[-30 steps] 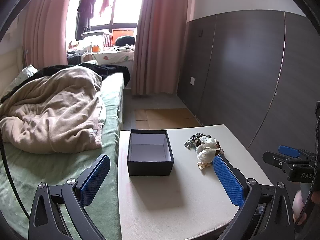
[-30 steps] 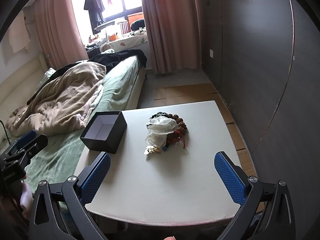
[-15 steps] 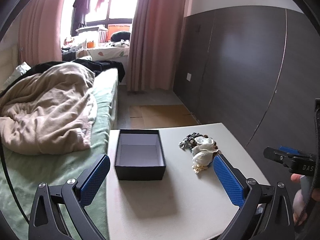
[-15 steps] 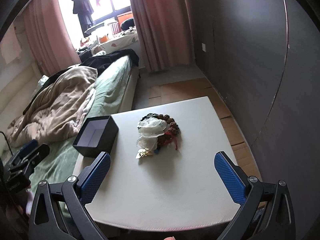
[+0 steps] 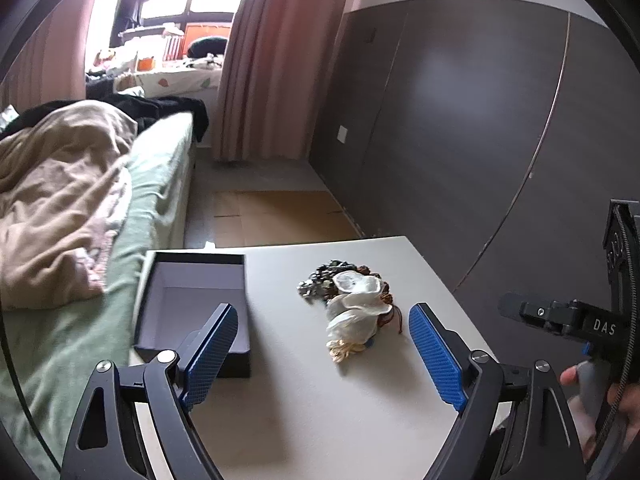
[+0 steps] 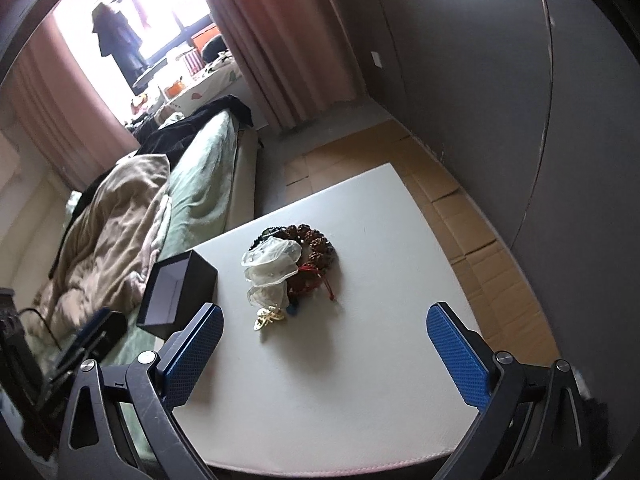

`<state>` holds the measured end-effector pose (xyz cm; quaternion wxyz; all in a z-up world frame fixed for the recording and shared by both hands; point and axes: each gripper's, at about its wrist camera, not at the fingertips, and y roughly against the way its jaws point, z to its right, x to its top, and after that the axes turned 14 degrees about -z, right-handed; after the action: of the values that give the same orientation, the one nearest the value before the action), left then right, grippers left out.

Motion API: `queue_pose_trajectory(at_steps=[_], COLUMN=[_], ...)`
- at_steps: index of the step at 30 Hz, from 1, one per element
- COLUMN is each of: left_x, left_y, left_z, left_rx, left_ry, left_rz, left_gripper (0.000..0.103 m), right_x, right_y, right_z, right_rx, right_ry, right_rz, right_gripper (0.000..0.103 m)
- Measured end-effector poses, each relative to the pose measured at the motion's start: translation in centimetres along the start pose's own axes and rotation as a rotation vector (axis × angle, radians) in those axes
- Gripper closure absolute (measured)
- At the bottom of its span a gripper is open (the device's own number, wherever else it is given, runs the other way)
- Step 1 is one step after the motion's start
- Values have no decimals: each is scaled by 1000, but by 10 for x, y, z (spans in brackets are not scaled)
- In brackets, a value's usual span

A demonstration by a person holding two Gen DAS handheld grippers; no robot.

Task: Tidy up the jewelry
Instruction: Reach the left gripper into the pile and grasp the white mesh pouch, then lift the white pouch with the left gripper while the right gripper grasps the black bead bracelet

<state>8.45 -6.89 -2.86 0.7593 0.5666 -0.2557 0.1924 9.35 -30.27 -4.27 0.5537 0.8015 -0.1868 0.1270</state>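
Jewelry pile lies on the table ahead of both grippers' wide, empty jaws.

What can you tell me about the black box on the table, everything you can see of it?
The box is a square, open-topped tray with black outer walls and a pale lilac-white lining, likely rigid card. No lid shows, and nothing shows inside it. It sits upright and flat at the table's bed-side edge, apart from the jewelry pile beside it. In the left wrist view one blue finger of the left claw overlaps its near corner; whether it touches cannot be told.
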Motion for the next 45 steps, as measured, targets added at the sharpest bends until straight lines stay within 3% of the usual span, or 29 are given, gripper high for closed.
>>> queue_pose_trajectory(at_steps=[9,25,29,31,33,34,36,45], left_x=[16,26,26,26,24,23,22,31], left_y=[-46,-126,-137,-142,-147,-147,-143,-105], left_z=[24,43,42,42,39,37,34,27], left_rx=[2,53,51,52,48,39,53,-18], left_ry=[-49,-80,-77,-75,-63,-56,-42,-10], left_rz=[-68,-175,-198,-210,-224,-224,-209,-125], left_gripper=[19,21,31,46,74,76,99,100], right_x=[17,46,53,55,55,55,54,50], right_y=[-12,-25,-29,-32,-34,-35,-35,-40], right_z=[22,55,58,58,55,53,50,46], right_rx=[-21,45,68,79,84,85,85,117], right_ry=[-122,-226,-243,-245,-240,-235,-227,-208], right_rz=[-26,-60,-67,-75,-80,-83,-88,-100], right_gripper=[1,0,0,0,0,0,0,0])
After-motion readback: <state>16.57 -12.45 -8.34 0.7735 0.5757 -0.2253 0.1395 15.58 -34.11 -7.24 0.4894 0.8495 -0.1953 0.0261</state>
